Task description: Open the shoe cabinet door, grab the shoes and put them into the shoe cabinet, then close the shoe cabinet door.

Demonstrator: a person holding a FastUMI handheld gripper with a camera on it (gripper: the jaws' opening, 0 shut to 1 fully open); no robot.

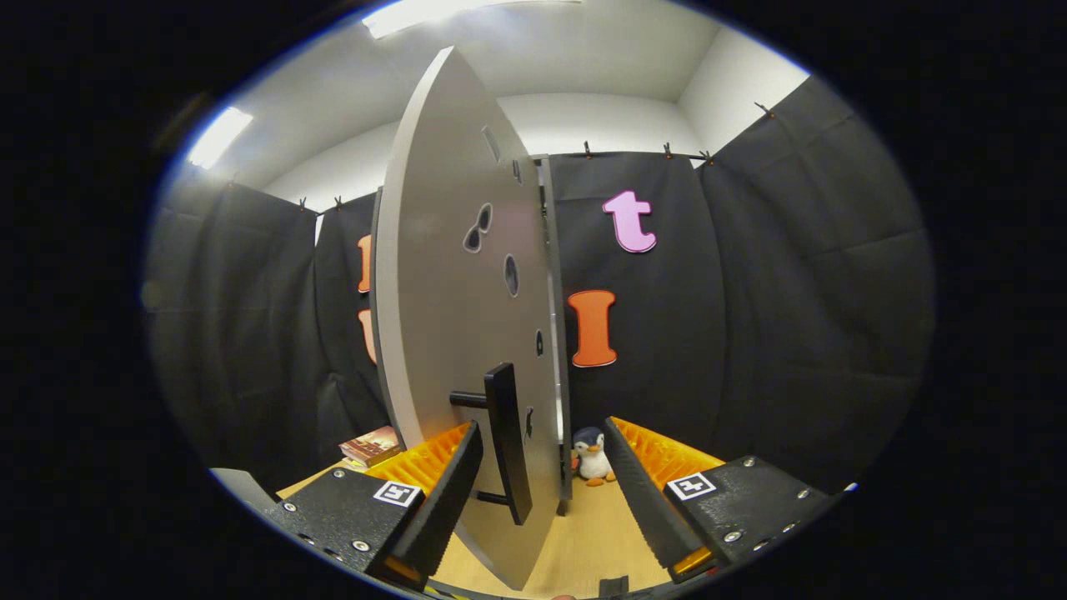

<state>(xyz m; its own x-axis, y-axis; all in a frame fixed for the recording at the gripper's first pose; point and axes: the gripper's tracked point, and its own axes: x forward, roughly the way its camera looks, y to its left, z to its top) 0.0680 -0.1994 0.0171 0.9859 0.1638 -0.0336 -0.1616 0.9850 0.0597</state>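
The gripper (542, 475) is holding its fingers wide apart around the dark handle (508, 442) of the grey cabinet door (450, 292), low in the middle of the frame, not squeezing it. The door is standing partly open. The fingers could slip off if they close crooked.

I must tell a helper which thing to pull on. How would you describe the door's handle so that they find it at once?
Start at the big grey cabinet door, swung open and seen nearly edge-on. Low on its face a black bar handle stands off on two short posts, between the open jaws of the gripper. It is the door's one raised dark part; the other dark marks are flat cut-outs.
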